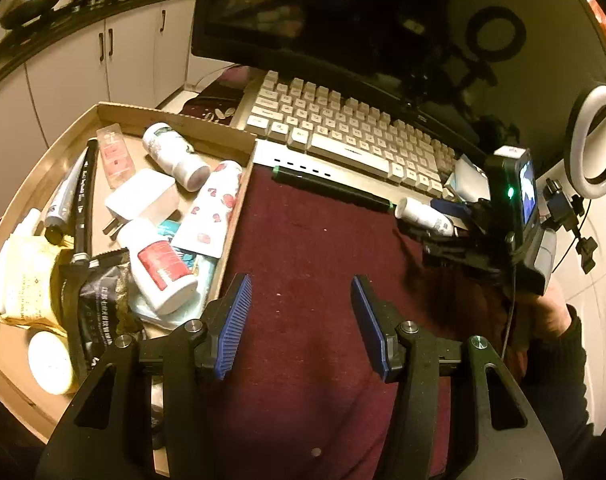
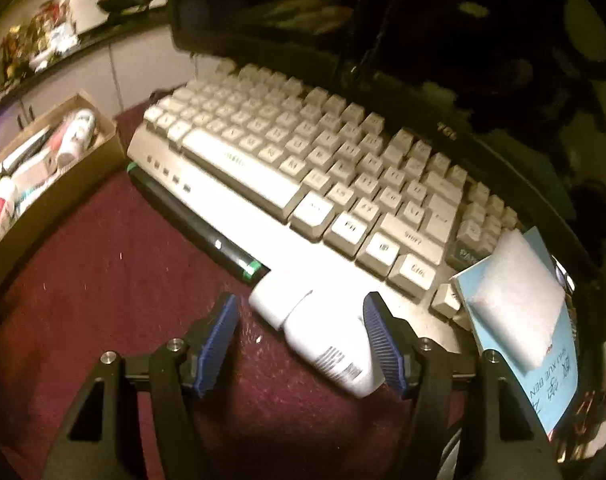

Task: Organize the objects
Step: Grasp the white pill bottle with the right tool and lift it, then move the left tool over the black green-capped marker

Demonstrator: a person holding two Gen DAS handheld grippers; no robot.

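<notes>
A white bottle (image 2: 323, 332) lies on the maroon cloth against the keyboard's front edge, between the open fingers of my right gripper (image 2: 303, 340); the right pad is close to it, the left pad apart. The bottle also shows in the left wrist view (image 1: 423, 214), with the right gripper's body (image 1: 511, 216) behind it. A cardboard box (image 1: 239, 188) at the left holds several bottles, tubes and packets; it appears in the right wrist view (image 2: 63, 184) too. My left gripper (image 1: 301, 320) is open and empty over the cloth, right of the box.
A white keyboard (image 2: 303, 160) and a dark monitor (image 1: 323, 20) stand behind. A black pen-like stick with green ends (image 2: 191, 220) lies along the keyboard's front. A blue booklet (image 2: 519, 320) leans at the right. A ring light (image 1: 595, 140) stands far right.
</notes>
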